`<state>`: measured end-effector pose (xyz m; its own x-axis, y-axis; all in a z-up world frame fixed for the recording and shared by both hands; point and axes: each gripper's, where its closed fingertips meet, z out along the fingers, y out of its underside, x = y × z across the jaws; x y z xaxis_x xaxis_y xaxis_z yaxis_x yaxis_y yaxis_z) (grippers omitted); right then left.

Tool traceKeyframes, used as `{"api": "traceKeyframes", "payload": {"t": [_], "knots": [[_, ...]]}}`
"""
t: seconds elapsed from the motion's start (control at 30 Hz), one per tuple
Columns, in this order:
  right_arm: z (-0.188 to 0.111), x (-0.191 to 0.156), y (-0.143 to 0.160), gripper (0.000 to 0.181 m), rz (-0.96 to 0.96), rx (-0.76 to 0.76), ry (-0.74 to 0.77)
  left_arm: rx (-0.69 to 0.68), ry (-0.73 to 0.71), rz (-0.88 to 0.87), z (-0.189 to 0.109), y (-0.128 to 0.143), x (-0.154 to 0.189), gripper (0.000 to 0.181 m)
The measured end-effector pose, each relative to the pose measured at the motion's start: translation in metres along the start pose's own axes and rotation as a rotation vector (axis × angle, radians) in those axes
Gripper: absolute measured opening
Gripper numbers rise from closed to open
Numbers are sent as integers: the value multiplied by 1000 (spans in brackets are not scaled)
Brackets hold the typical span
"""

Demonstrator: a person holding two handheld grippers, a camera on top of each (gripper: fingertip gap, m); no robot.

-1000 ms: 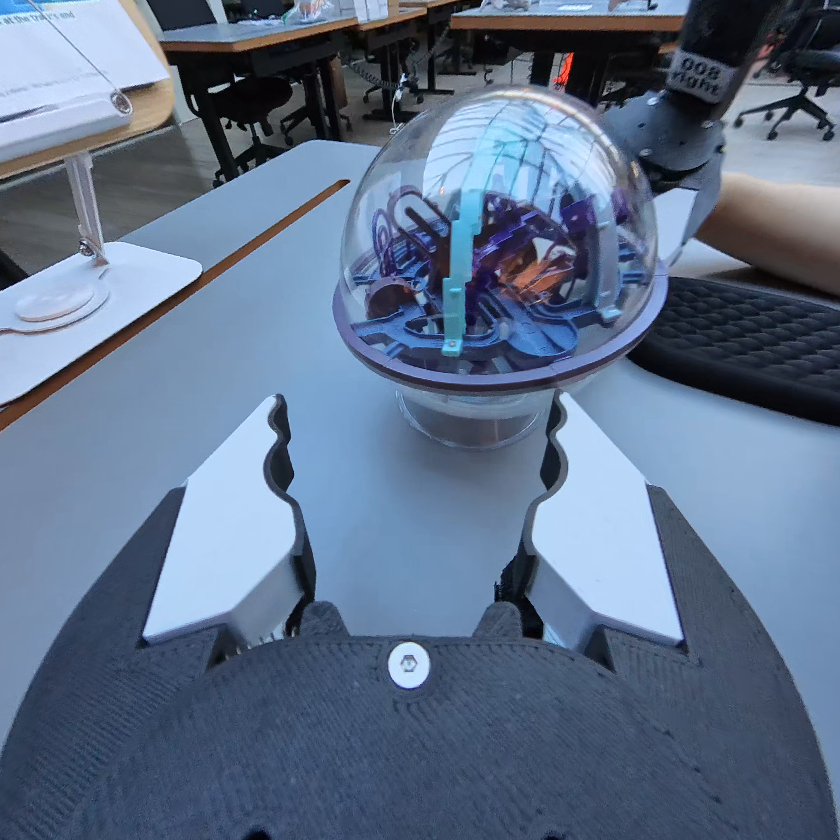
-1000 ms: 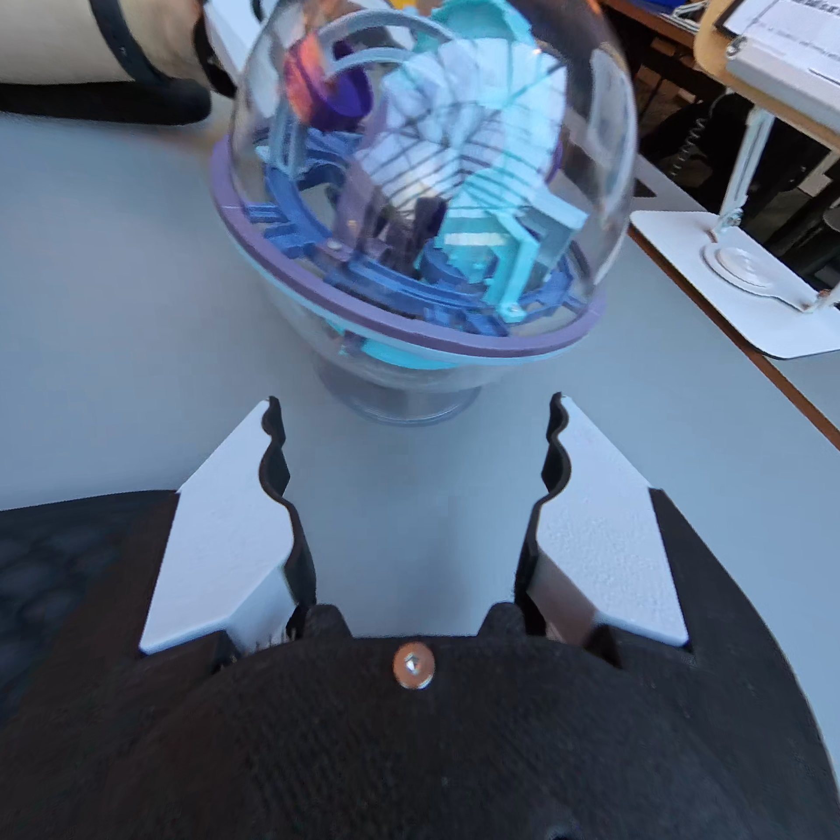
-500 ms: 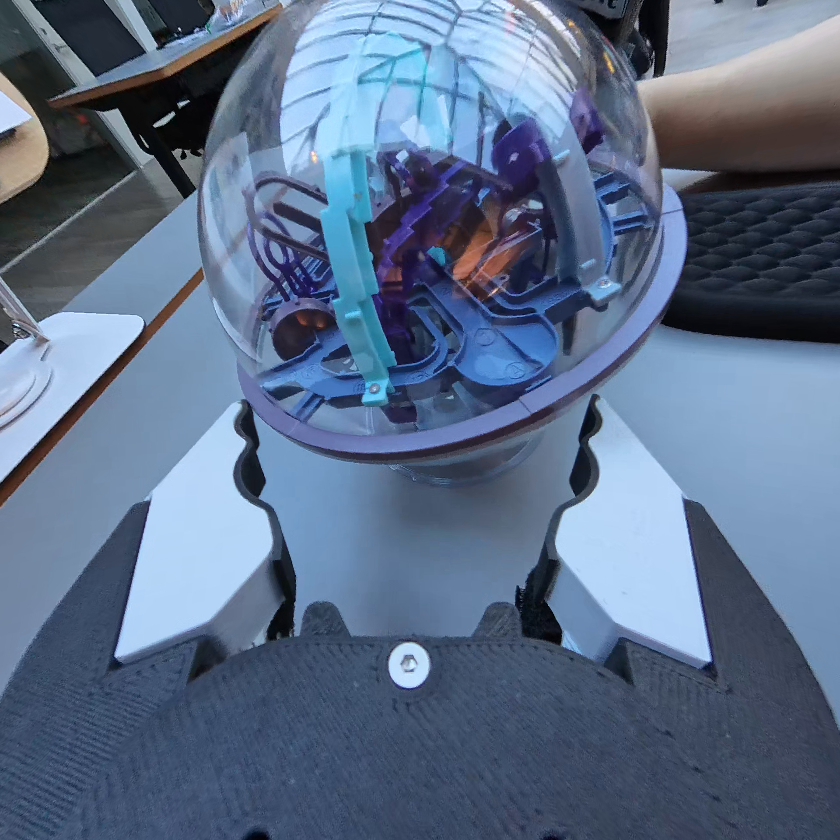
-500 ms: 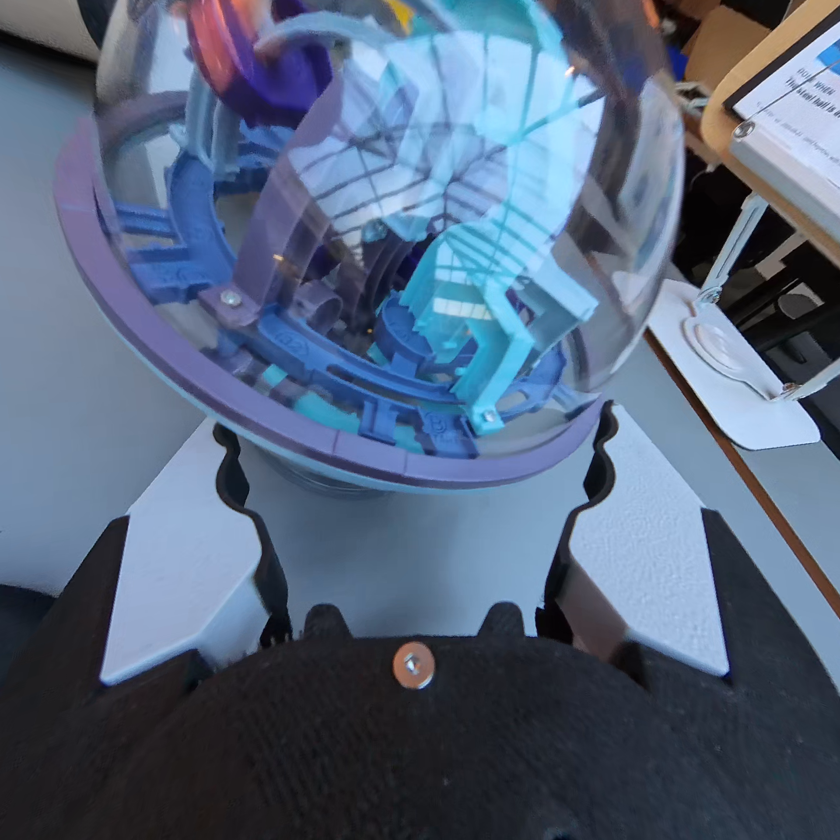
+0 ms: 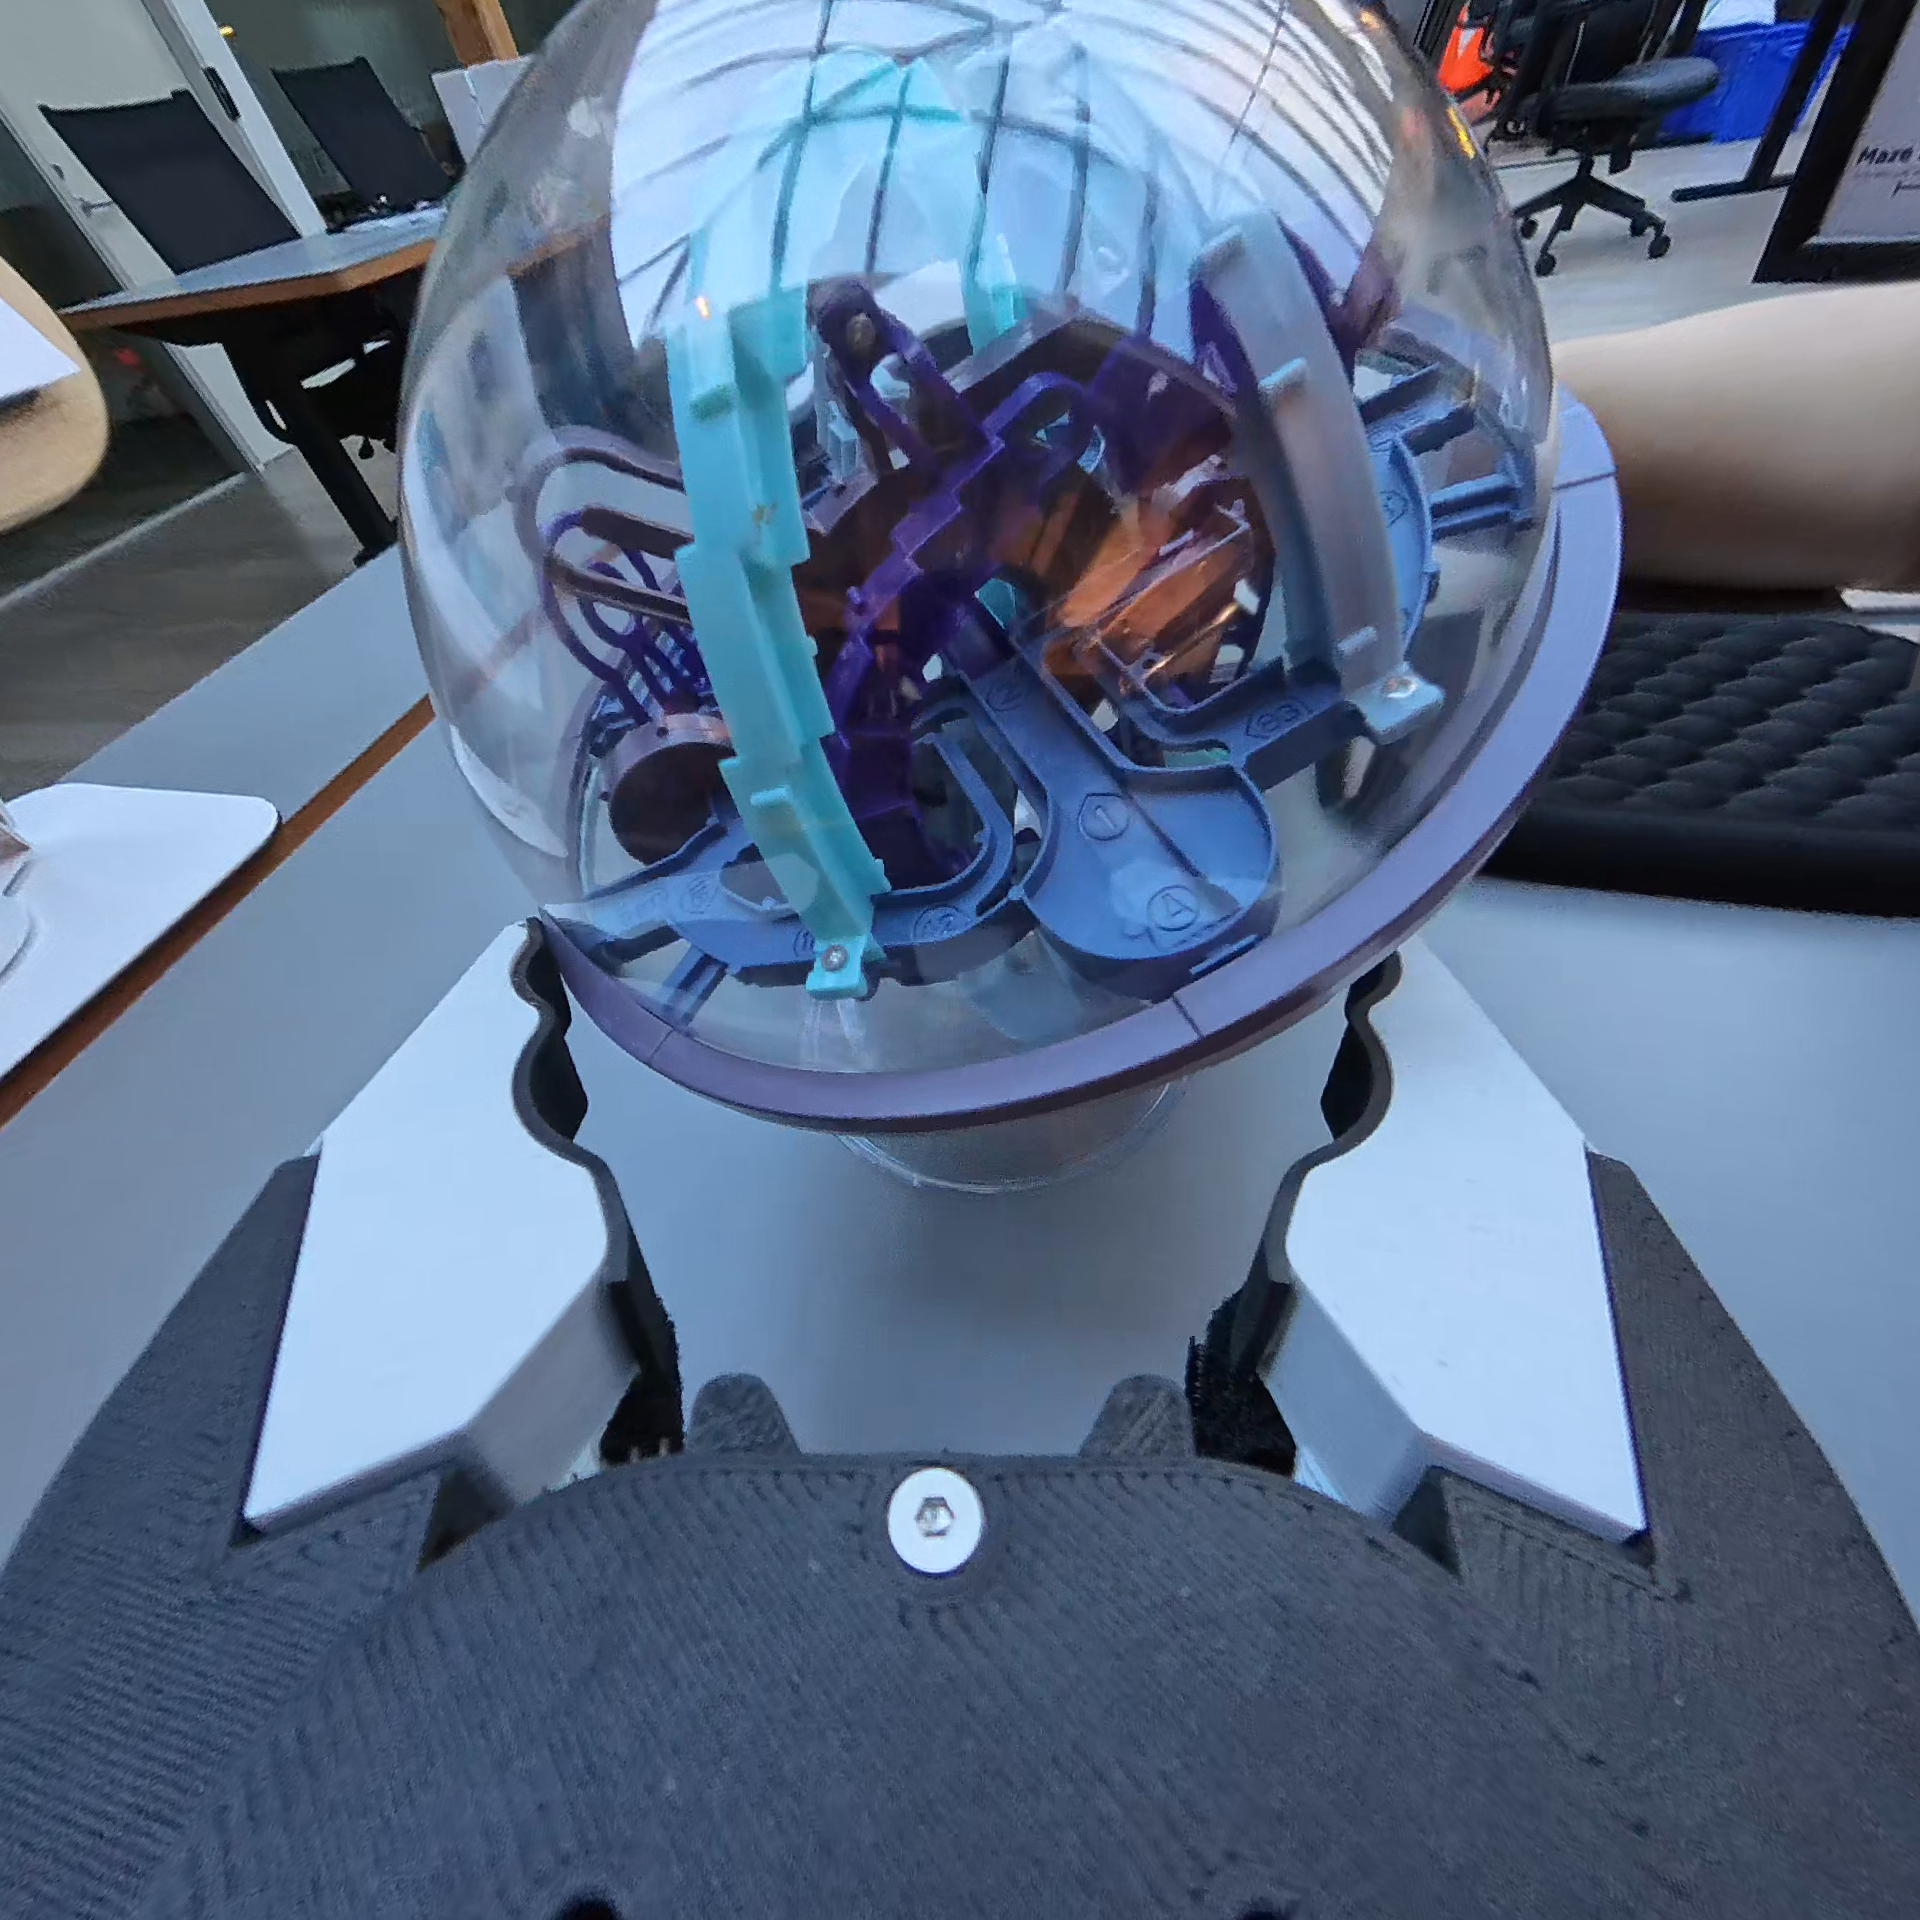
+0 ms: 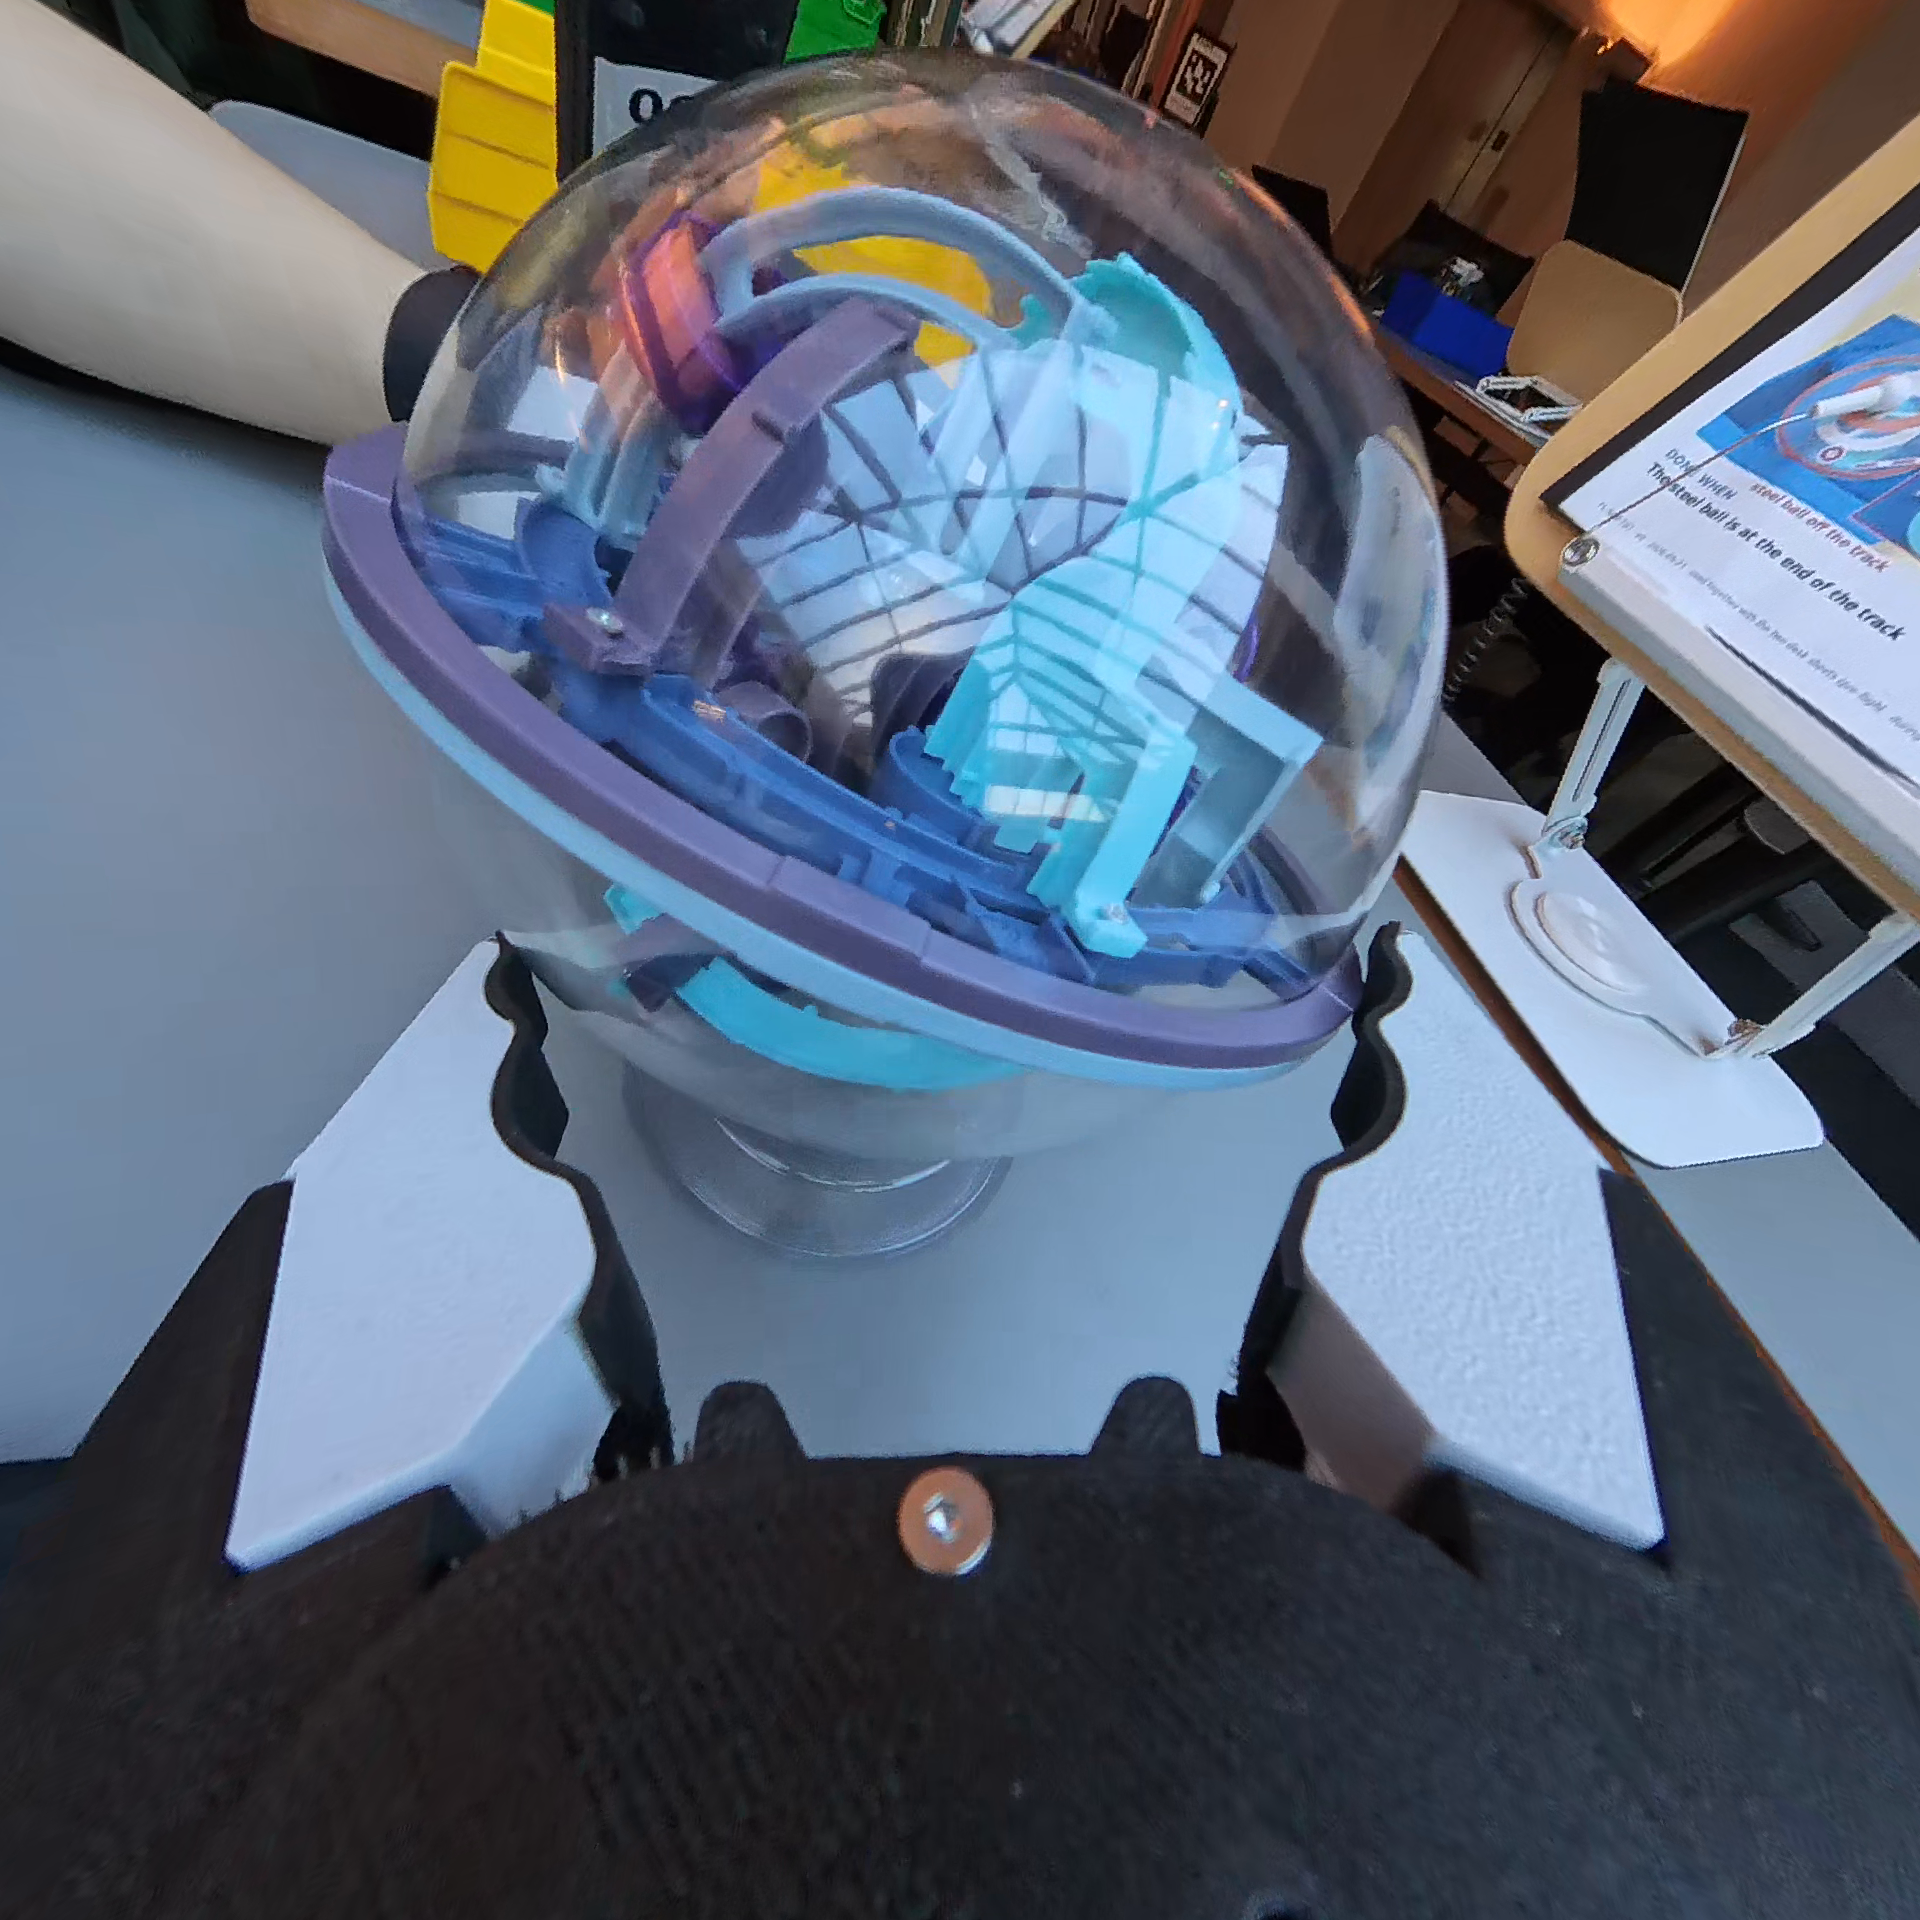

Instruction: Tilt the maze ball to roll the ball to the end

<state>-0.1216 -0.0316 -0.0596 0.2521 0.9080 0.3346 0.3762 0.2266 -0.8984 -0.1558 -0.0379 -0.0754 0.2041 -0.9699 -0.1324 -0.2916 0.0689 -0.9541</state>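
The maze ball (image 5: pixel 987 571) is a clear sphere with a purple equator ring and blue, teal and purple tracks inside. It rests on a clear ring stand (image 5: pixel 997 1143) on the grey table (image 5: pixel 312 1039), with its ring tilted. My left gripper (image 5: pixel 951 971) is open wide, and its fingertips (image 5: pixel 530 956) reach just under the ring on either side. In the right wrist view the ball (image 6: pixel 914 582) stands on its stand (image 6: pixel 821 1174). My right gripper (image 6: pixel 945 956) is open wide too, its fingertips (image 6: pixel 1382 956) under the ring from the opposite side. I cannot make out the small ball.
A black mesh pad (image 5: pixel 1745 769) lies behind the ball, with a person's forearm (image 5: pixel 1745 436) over it. A white base (image 6: pixel 1621 987) holds a tilted sheet holder (image 6: pixel 1766 499) past the table's wood-edged side. A yellow object (image 6: pixel 499 156) stands at the back.
Both grippers have moved in on the ball from opposite sides and opened their jaws wider. Their fingertips went from short of the stand to under the purple ring.
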Motion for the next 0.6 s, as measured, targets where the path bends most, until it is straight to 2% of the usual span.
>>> {"api": "traceKeyframes", "payload": {"t": [0.2, 0.6], "knots": [[-9, 5, -42, 152, -21, 49, 24, 81, -4, 27, -19, -40, 0, 145], [-30, 12, -139, 152, -95, 14, 85, 252, -1, 115, -66, -136, 5, 145]]}}
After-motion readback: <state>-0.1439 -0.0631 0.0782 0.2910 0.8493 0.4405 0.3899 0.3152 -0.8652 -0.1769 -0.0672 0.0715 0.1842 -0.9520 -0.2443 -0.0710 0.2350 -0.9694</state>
